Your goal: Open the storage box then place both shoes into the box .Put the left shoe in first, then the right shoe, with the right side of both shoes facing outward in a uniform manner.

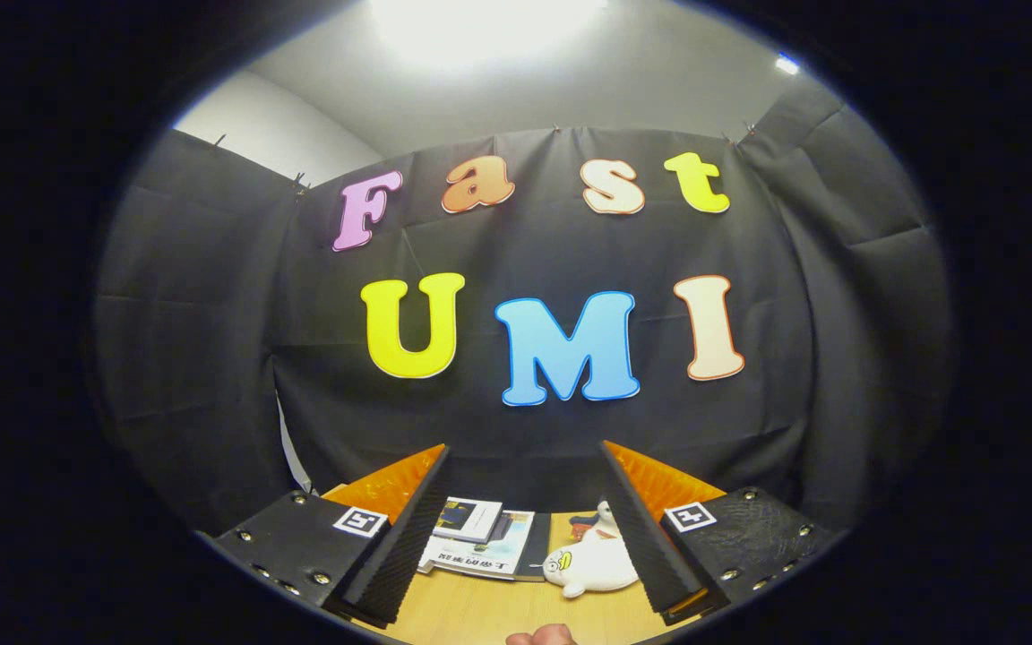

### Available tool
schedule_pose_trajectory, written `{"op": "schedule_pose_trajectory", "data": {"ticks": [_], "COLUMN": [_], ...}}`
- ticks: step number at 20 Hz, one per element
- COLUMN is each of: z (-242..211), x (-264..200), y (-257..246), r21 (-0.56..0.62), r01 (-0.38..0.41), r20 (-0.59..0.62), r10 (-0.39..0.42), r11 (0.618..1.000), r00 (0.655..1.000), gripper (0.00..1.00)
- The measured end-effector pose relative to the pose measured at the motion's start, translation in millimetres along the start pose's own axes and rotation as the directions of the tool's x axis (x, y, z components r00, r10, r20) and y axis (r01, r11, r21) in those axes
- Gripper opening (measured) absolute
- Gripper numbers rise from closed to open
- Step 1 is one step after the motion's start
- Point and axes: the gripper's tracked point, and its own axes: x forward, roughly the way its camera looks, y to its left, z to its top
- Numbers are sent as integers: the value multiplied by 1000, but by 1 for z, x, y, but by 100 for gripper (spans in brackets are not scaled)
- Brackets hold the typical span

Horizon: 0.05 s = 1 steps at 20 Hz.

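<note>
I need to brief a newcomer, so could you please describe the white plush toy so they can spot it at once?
Start at the wooden table below the black cloth wall. Between the open tool's fingers lie books; the plush toy sits beside them, against one finger. It alone is soft, white and rounded.

The gripper [525, 448] was held level above a wooden table [471, 614], aimed at the black cloth wall. Its two fingers [404, 533] were spread wide apart, pressing on no object. Beyond them on the table lay a few books [480, 542] and a white soft toy [589, 566].
</note>
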Motion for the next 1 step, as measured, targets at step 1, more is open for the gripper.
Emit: {"op": "schedule_pose_trajectory", "data": {"ticks": [1], "z": [-4], "x": [1], "y": [-9], "r21": [1], "r01": [5], "r20": [-6], "r10": [-5], "r11": [1000], "r00": [1000], "gripper": [97]}}
